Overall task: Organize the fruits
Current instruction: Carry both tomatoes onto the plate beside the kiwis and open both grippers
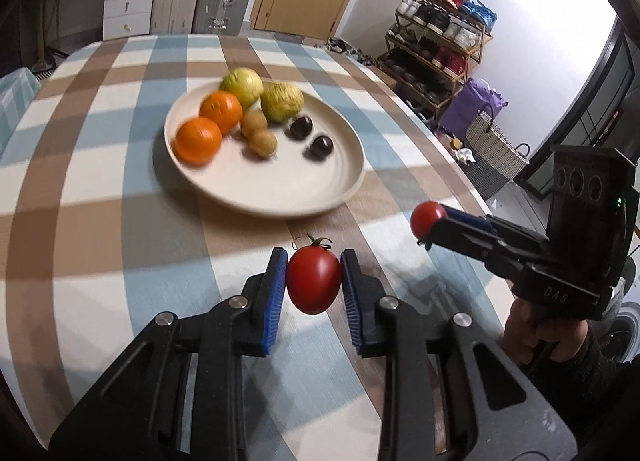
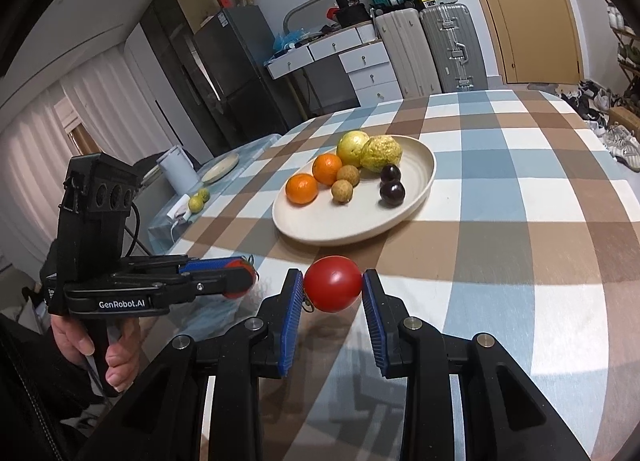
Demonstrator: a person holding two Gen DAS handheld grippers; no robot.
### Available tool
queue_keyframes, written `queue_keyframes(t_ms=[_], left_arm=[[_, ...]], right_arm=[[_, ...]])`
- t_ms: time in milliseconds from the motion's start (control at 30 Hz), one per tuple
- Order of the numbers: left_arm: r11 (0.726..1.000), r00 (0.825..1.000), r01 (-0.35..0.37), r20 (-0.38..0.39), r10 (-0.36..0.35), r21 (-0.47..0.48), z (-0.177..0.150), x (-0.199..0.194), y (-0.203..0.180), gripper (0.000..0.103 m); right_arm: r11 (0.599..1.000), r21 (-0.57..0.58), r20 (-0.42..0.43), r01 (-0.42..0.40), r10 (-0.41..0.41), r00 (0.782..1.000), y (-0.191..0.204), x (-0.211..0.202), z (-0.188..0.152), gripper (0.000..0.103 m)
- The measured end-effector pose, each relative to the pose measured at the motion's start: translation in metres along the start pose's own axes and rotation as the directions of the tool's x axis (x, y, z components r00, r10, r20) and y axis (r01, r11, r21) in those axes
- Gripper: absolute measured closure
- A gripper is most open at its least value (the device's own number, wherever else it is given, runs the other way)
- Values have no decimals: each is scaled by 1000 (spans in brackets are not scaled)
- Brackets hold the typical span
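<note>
left gripper [image 1: 314,281], nearest the lens, is clamping a red tomato [image 1: 314,283] w/ its blue pads, holding it clear of the checked tablecloth [image 1: 100,181]. right gripper [image 2: 332,287] is likewise pinching a 2nd tomato [image 2: 333,283], just short of the plate [image 2: 320,229]. plate is already carrying 2 oranges, 2 yellow-green fruits, 2 small brown ones & 2 dark ones. judging by this, both tomatoes are still waiting to go on; sorting is looking nearly done.
</note>
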State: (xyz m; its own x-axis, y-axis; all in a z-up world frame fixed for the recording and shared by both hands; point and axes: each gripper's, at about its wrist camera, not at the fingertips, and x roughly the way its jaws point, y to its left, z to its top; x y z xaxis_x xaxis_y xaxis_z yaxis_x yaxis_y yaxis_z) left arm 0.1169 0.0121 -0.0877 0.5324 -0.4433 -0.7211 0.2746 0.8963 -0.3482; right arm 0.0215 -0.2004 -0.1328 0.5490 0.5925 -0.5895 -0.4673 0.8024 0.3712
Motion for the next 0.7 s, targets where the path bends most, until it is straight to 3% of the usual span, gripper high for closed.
queue_keyframes(t_ms=[433, 700], left_arm=[[999, 998, -53, 31, 52, 11, 71, 33, 25, 79], [997, 997, -79, 21, 79, 16, 92, 61, 35, 79]], right_arm=[[999, -24, 12, -21, 21, 1000, -7, 34, 58, 72], [999, -24, -14, -25, 24, 1000, -18, 69, 83, 72]])
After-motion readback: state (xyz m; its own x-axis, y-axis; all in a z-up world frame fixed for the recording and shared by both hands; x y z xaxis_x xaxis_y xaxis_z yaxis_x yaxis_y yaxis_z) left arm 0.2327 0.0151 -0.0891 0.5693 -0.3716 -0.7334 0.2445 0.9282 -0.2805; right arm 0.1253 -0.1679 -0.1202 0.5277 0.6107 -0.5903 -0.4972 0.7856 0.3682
